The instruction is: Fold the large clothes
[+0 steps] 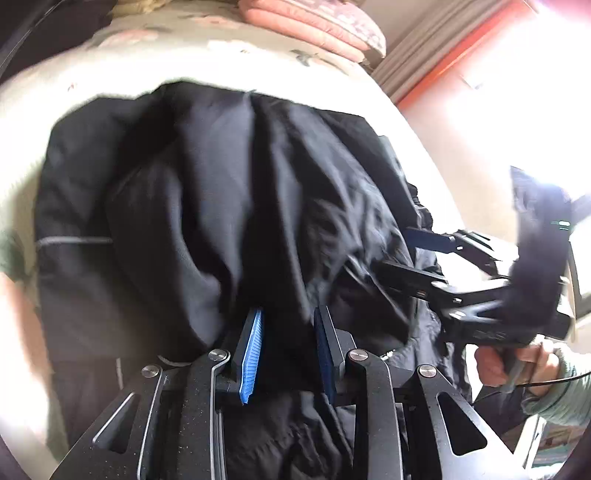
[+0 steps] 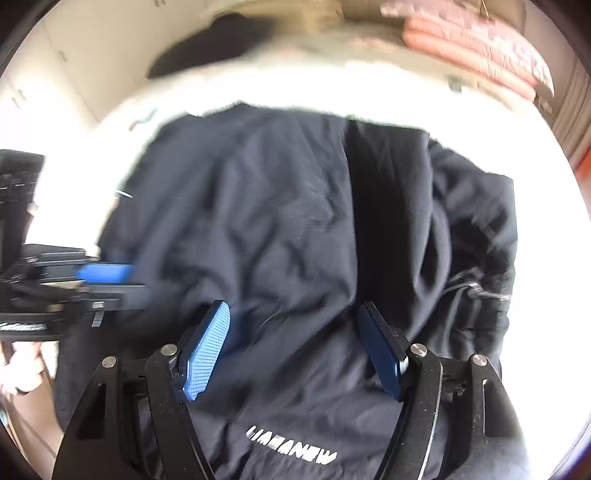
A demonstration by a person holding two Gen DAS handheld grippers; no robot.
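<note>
In the left wrist view, a black jacket [image 1: 207, 206] is lying rumpled on a pale bed sheet [image 1: 221, 62], a thin grey stripe crossing its left side and deep creases running down the middle. Bare sheet is showing along the garment's far and left edges, with folded pink bedding [image 1: 317, 22] sitting beyond it. The left gripper [image 1: 288, 332] is pointing forward over the near hem, its blue pads [image 1: 252, 350] standing narrowly apart with a ridge of black cloth bunching between them; whether they are pinching it, I cannot tell. At the right, the right gripper [image 1: 417, 254] is reaching sideways onto the jacket's edge, a bare hand [image 1: 517, 362] wrapping its handle.

In the right wrist view, the jacket [image 2: 280, 229] is spreading wide, white lettering [image 2: 291, 445] showing near the hem. Bright sheet [image 2: 369, 92] is ringing it. The right gripper [image 2: 295, 343] is hovering with its jaws spread wide, nothing between them. The left gripper [image 2: 129, 284] is coming in blurred from the left
</note>
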